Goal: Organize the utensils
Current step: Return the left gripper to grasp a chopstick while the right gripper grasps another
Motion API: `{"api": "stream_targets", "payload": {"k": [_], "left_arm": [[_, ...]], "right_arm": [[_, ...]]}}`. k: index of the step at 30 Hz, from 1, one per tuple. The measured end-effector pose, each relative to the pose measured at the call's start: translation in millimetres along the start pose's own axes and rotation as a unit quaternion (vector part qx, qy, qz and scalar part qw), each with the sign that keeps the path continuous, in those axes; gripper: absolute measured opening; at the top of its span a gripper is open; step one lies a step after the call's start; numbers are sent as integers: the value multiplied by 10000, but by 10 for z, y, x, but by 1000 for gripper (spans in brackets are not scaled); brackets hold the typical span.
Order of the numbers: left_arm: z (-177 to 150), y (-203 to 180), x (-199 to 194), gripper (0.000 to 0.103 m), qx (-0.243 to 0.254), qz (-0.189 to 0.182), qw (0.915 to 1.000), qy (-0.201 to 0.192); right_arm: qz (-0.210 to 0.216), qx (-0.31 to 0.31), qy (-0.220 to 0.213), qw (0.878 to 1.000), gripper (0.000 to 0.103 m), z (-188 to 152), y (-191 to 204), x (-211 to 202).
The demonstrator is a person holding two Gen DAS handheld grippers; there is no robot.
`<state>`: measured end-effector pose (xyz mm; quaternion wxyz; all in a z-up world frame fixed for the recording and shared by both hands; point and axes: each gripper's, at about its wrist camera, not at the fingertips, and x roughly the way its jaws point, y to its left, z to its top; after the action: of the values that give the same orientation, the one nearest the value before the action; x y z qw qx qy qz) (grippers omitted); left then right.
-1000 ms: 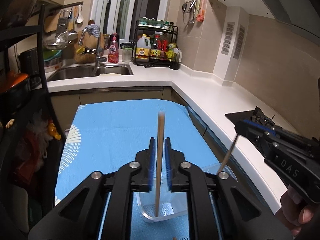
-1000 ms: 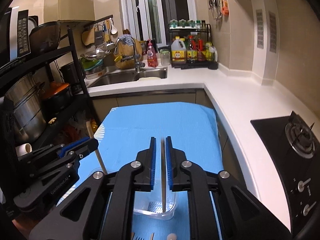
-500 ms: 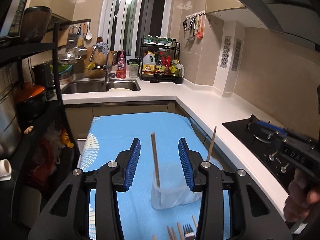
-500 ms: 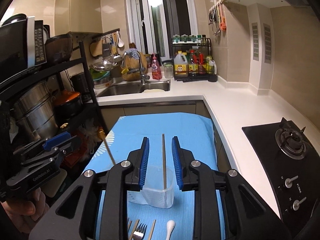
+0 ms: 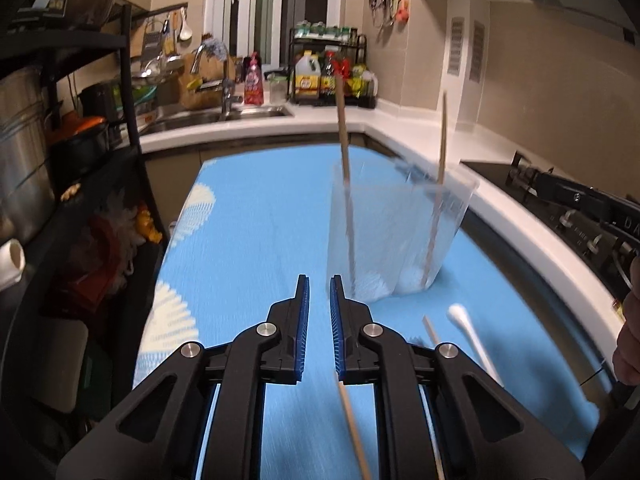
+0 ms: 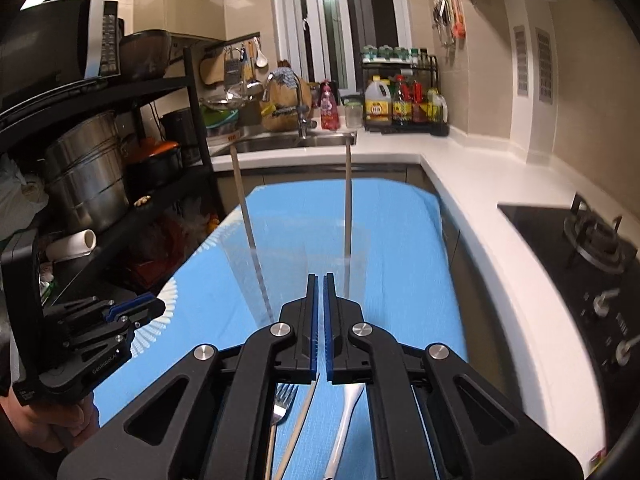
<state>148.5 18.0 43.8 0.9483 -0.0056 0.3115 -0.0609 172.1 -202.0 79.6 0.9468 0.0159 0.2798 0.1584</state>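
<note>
A clear plastic cup stands on the blue cloth with two wooden chopsticks upright in it. My left gripper hangs low just in front of the cup; its jaws are closing to a narrow gap with nothing between them. My right gripper is also short of the cup, its jaws closing until the pads almost touch, and it is empty. Under it lie a fork, a chopstick and a white spoon. The left view shows a loose chopstick and the spoon.
A black shelf rack with steel pots borders the cloth on the left. The white counter and a gas hob run along the right. A sink and bottle rack sit at the back.
Both grippers let go of their chopsticks, which now stand in the cup. Both drew back and sank toward the cloth, and their jaws opened and then narrowed again.
</note>
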Motion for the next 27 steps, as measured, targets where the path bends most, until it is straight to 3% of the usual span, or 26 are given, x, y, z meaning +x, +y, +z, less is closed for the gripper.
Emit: {"api": "stream_targets", "payload": {"k": [12, 23, 27], "left_arm": [[-563, -43, 372, 11, -142, -37, 9968, 791], [-701, -138, 458, 12, -95, -93, 9932, 1155], [-744, -123, 533, 12, -204, -128, 9897, 1408]], "right_arm": [[-139, 200, 1414, 9897, 3, -803, 154, 875], [-222, 314, 2003, 9790, 7, -1009, 186, 1100], [-237, 189, 1996, 9794, 7, -1016, 218, 1103]]}}
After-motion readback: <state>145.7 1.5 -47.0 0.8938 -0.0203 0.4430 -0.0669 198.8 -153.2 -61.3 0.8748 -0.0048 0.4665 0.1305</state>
